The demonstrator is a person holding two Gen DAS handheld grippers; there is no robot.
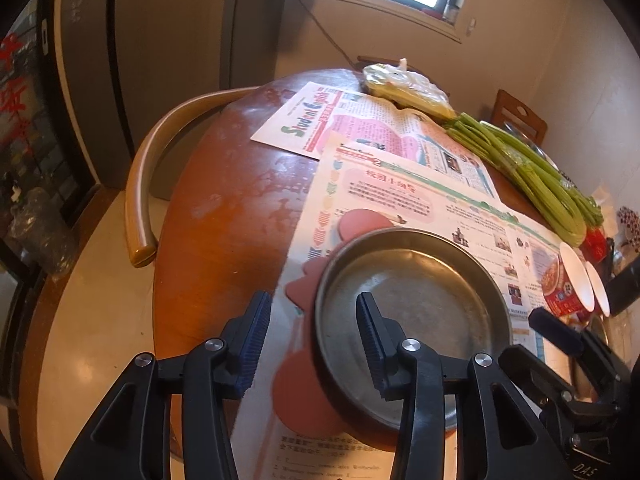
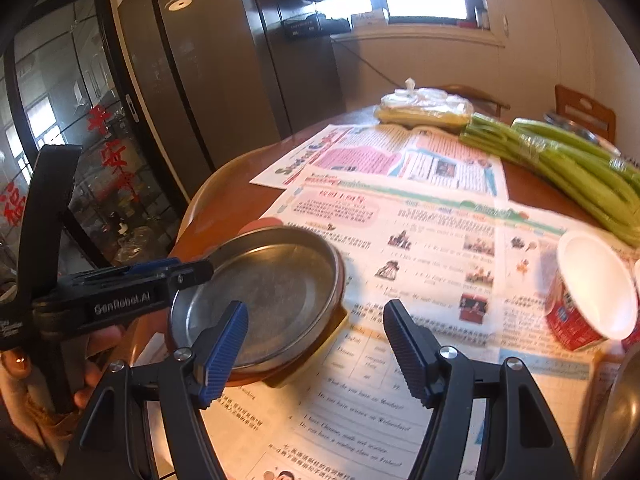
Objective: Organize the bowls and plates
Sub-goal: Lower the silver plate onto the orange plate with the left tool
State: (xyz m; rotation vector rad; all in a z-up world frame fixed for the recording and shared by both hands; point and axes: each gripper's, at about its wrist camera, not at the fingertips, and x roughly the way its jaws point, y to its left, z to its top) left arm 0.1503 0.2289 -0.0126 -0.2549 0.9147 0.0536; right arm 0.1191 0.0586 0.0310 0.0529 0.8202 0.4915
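1. Steel plate sits on pink mat, table's near edge.
2. Left gripper jaws apart, straddling plate's rim (no clamp visible).
3. Right gripper open, empty, beside plate.
4. Paper bowls right of plate, unsorted; most work remains.

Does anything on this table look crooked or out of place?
Yes. The metal plate sits off-centre on a reddish flower-shaped mat, overhanging it on the newspaper. A red instant-noodle cup lies tipped on its side. Nothing looks spilled or broken.
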